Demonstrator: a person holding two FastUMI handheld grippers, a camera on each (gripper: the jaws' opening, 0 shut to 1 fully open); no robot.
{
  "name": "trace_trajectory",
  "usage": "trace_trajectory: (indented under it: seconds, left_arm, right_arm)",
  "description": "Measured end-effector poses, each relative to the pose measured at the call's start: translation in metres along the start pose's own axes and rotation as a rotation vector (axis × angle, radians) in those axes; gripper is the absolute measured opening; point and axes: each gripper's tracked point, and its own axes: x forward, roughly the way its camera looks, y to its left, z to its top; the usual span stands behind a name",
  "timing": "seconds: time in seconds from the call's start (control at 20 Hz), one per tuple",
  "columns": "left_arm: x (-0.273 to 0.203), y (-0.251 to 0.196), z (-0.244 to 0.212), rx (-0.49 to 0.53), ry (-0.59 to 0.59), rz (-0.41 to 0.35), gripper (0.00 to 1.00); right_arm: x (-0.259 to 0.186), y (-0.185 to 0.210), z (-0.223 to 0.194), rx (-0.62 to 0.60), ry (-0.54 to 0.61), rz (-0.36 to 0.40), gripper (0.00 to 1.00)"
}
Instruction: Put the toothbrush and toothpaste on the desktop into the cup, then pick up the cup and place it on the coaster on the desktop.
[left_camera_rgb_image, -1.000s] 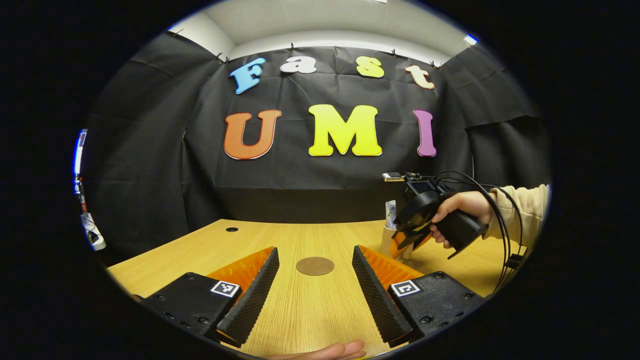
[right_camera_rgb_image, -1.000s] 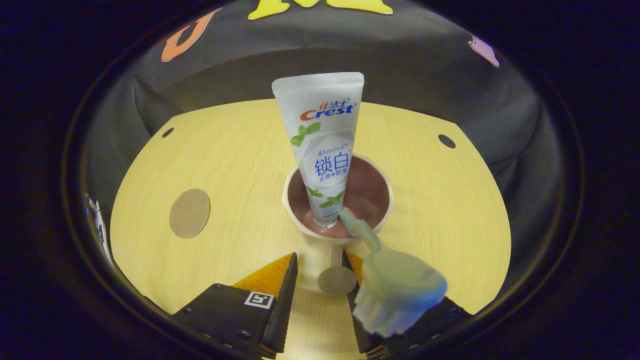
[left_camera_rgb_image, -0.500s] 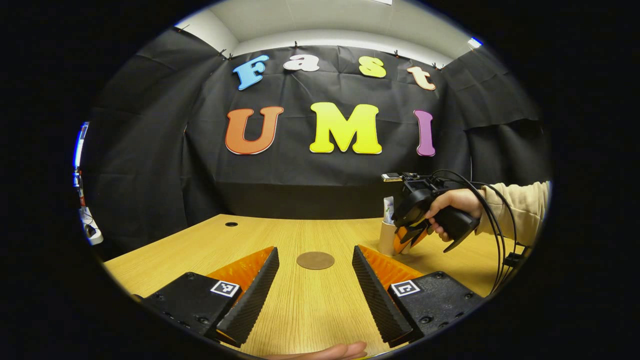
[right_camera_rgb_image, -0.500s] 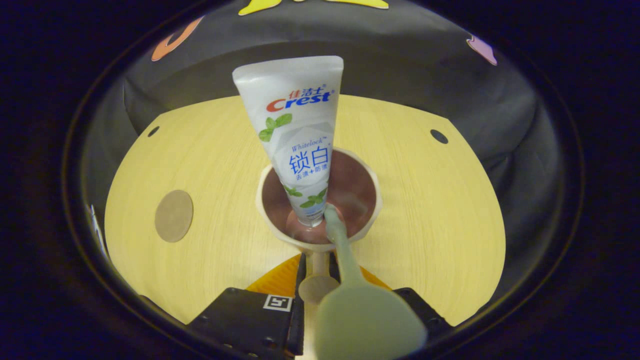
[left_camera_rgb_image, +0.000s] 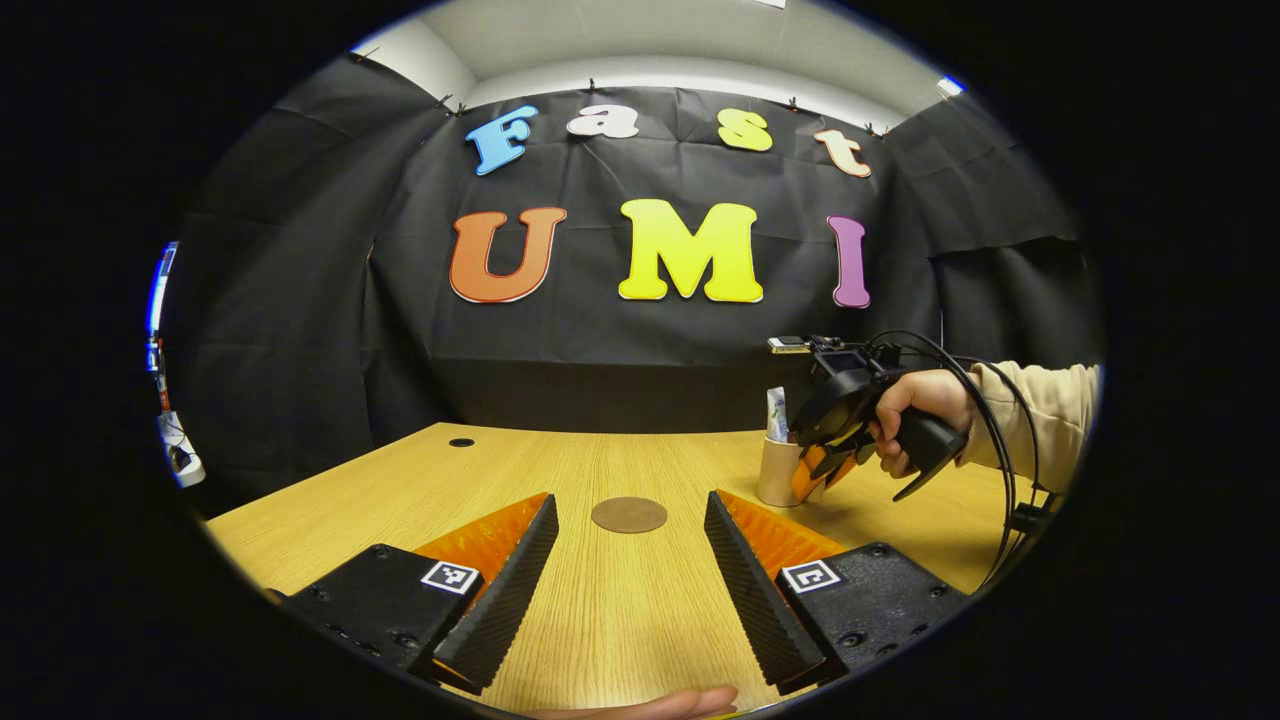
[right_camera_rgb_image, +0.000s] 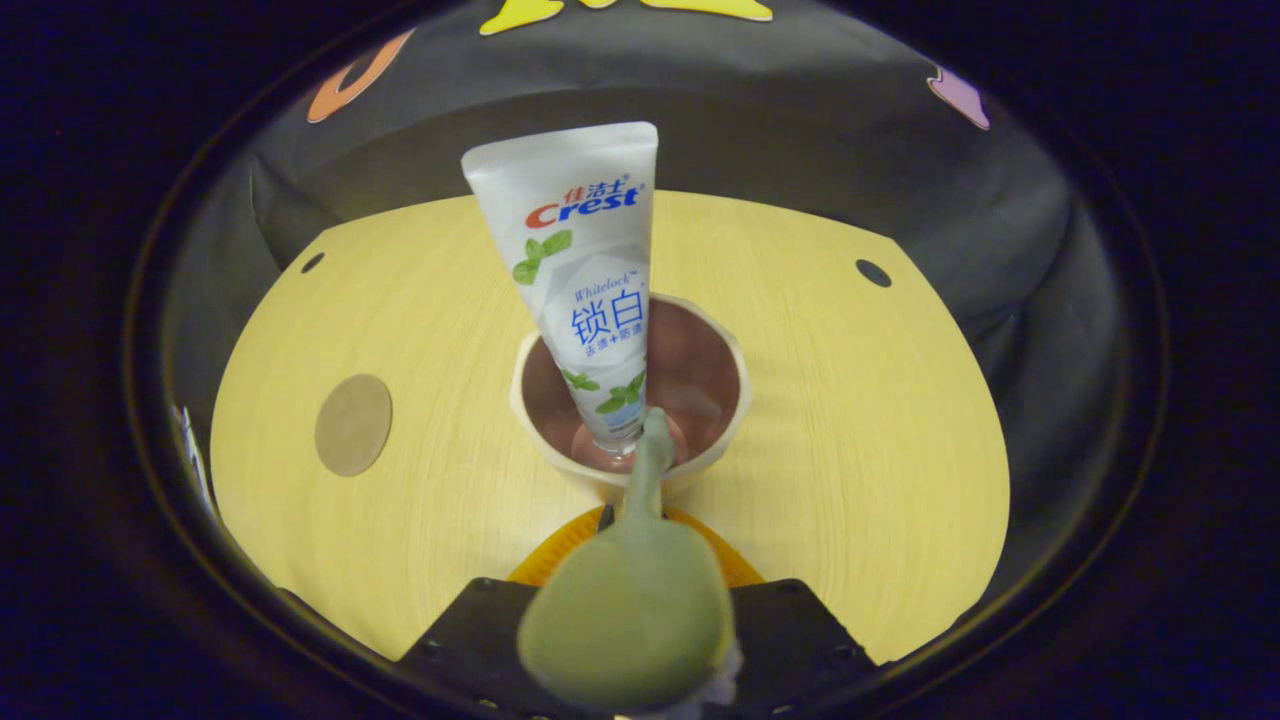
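With toothpaste (right_camera_rgb_image: 575, 290) and toothbrush (right_camera_rgb_image: 640, 560) standing in the cup (right_camera_rgb_image: 720, 400), the right gripper (left_camera_rgb_image: 820, 470) clamps the cup's handle to lift it toward the coaster (left_camera_rgb_image: 629, 515) on its left; the left gripper (left_camera_rgb_image: 630, 590) waits near, fingers spread and empty.

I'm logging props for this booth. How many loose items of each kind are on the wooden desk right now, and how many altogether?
White toothpaste tube, standing in the cup: 1
Pale green toothbrush, handle end in the cup: 1
Cream cup with brown inside: 1
Round brown coaster, bare on the desk: 1
Total: 4
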Motion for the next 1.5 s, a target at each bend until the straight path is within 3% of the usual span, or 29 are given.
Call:
trace_trajectory:
  seconds: [0.3,0.6,1.2,1.5]
  left_arm:
    - [0.001,-0.004,-0.001,0.014,0.000,-0.006,0.94]
    - [-0.001,-0.006,-0.002,0.007,0.002,-0.009,0.94]
    - [-0.007,0.005,-0.010,0.010,0.005,0.003,0.94]
    - [-0.011,0.019,-0.015,0.007,0.009,0.022,0.94]
  right_arm:
    - [-0.006,-0.001,-0.001,0.018,-0.022,0.027,0.11]
    - [-0.035,-0.008,0.011,-0.039,-0.126,0.023,0.10]
    - [-0.033,0.017,0.015,-0.226,-0.143,0.239,0.08]
    - [-0.038,0.014,0.013,-0.258,-0.116,0.276,0.04]
